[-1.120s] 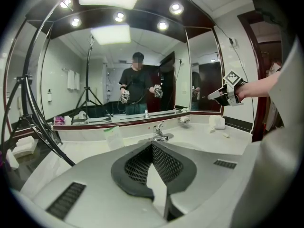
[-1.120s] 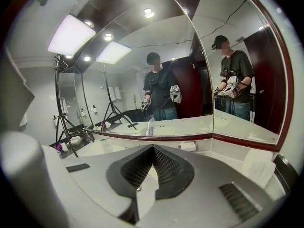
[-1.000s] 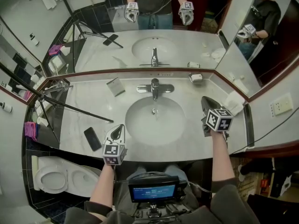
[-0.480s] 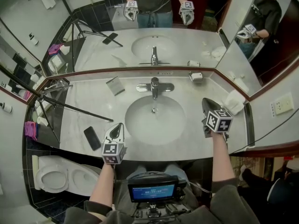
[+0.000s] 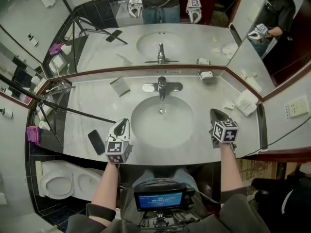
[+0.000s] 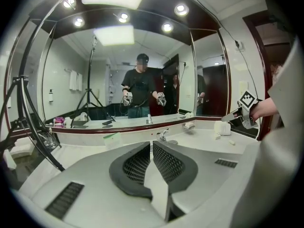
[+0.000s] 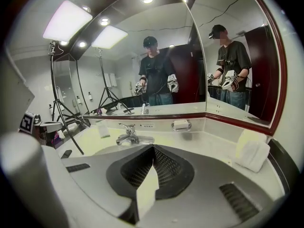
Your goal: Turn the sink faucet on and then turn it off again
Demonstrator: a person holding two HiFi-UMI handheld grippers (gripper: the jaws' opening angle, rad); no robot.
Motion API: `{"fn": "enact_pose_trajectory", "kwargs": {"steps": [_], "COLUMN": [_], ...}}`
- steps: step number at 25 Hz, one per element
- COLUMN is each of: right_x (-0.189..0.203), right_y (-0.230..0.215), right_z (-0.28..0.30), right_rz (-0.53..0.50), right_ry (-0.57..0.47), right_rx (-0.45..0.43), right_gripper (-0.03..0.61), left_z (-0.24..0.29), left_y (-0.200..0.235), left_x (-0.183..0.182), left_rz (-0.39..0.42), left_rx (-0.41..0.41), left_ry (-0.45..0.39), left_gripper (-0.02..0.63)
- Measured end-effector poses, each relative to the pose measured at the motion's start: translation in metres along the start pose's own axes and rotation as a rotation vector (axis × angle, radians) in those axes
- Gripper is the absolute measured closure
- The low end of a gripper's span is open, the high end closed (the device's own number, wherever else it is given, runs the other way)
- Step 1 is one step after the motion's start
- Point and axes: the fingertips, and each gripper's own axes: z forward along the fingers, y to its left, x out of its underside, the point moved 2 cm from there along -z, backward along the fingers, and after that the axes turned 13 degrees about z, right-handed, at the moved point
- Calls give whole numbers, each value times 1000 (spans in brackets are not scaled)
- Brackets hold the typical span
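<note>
Head view: the marble surface (image 5: 85, 106) spans wall to wall, with its front edge bare around the basin (image 5: 163, 125). The faucet (image 5: 162, 87) stands at the basin's back rim, well apart from both claws. The left claw (image 5: 125, 123), near a phone (image 5: 96, 142), has just been opening a crack and is empty. The right claw (image 5: 213, 112) is pressed together, empty. Both forearms reach forward.

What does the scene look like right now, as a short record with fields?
faucet: chrome single-lever faucet behind the white oval basin, untouched, no stream visible
left gripper: left of the basin, jaws just been opening, a slit apart, nothing between
right gripper: right of the basin, jaws shut, empty
also on the pale marble counter: black phone, folded white towel
</note>
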Motion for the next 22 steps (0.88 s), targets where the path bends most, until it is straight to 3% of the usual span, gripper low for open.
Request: {"fn": "enact_pose_trajectory", "kwargs": {"steps": [3,12,18,22], "right_x": [21,83,118,137], "right_y": [-5,-28,-46,-57], "right_z": [2,-1,-21,-31], "right_rz": [20,79,120,157], "right_ry": [35,106,131,128], "right_rx": [15,63,107,132], "right_gripper": [578,578,578,578], "left_z": [11,61,109,143], "left_y": [3,-3,-18,-27], "left_x": [-8,-22,-10,1], "left_rz": [28,123,318,414], "left_rx": [17,90,216,259], "left_ry": [-4,8,30,43], "left_gripper": [591,507,451,411]}}
